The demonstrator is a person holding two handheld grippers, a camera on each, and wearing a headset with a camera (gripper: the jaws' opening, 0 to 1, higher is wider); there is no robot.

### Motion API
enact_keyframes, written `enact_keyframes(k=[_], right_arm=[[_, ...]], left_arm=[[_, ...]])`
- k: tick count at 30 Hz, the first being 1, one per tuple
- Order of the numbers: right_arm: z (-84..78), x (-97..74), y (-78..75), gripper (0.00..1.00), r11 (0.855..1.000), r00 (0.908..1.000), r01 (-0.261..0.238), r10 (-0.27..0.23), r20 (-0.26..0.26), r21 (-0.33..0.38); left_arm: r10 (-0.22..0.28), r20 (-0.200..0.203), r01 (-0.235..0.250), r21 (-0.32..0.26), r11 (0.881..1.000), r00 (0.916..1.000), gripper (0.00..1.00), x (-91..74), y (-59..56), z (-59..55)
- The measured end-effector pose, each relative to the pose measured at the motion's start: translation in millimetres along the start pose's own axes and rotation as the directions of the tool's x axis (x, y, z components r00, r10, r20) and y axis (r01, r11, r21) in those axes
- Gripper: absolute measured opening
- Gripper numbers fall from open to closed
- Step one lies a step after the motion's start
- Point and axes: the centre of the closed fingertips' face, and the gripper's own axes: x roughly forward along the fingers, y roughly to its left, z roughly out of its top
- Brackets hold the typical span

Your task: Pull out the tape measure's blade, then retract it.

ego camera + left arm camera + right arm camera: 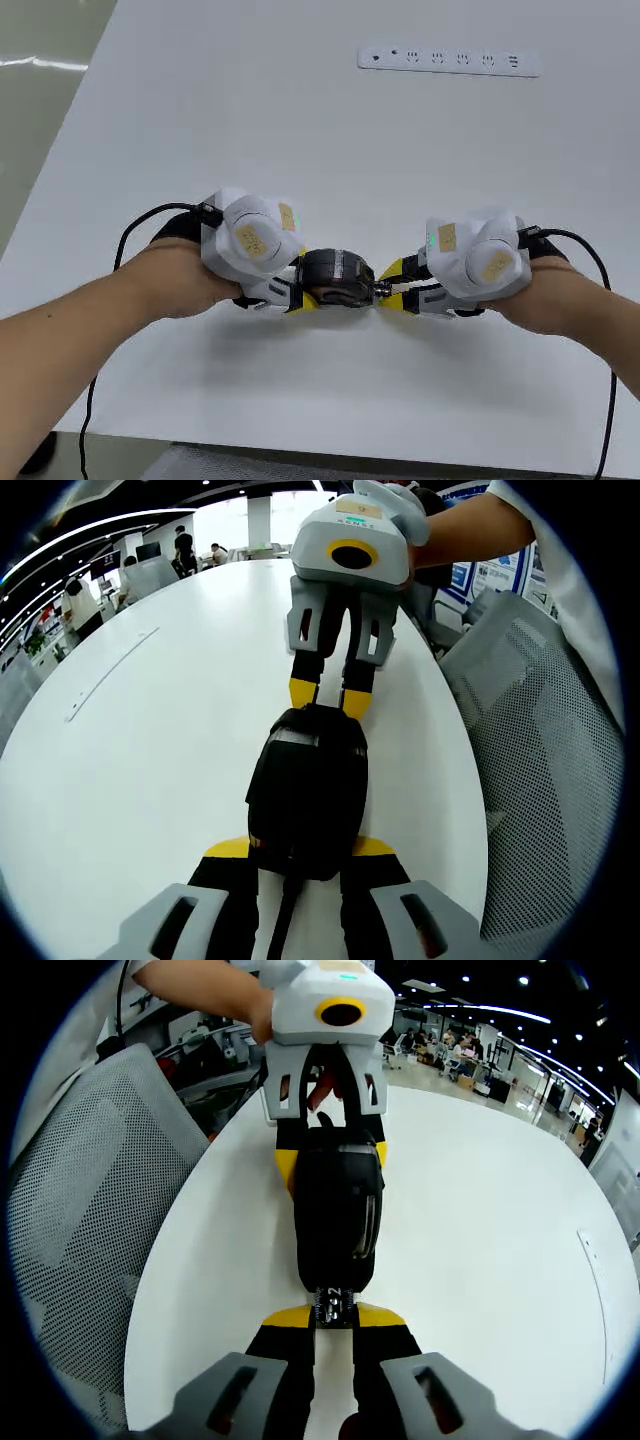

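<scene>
A black tape measure (335, 277) lies on the white table (330, 140) between the two grippers. My left gripper (303, 297) is shut on its case (308, 795), yellow-tipped jaws pressing both sides. My right gripper (388, 294) is shut on the metal end hook of the blade (333, 1307), right at the case mouth (338, 1215). Hardly any blade shows outside the case. In the left gripper view the right gripper (331, 691) faces me from just beyond the case; in the right gripper view the left gripper (330, 1155) holds the far end.
A white power strip (450, 61) lies at the far side of the table. The table's near edge (330, 455) runs just below the hands. A grey mesh chair (540, 740) stands beside the table. People sit far off in the room.
</scene>
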Motion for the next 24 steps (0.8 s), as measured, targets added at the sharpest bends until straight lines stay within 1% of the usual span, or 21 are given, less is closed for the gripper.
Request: enact_keyframes(k=[12, 19, 24], right_arm=[[-11.4, -12.2, -1.1, 0.08, 1.0, 0.9999, 0.01, -0.01, -0.009, 0.0], [-19.5, -18.7, -2.0, 0.08, 1.0, 0.9999, 0.006, -0.006, -0.016, 0.012], [-20.6, -20.9, -2.6, 0.08, 1.0, 0.9999, 0.007, -0.007, -0.015, 0.015]], left_arm=[[-0.002, 0.0, 0.002, -0.006, 1.0, 1.0, 0.28, -0.4, 1.0, 0.6], [-0.003, 0.0, 0.003, -0.008, 1.0, 1.0, 0.28, -0.1, 1.3, 1.5], [-0.005, 0.001, 0.005, -0.01, 1.0, 1.0, 0.28, -0.1, 1.4, 1.6]])
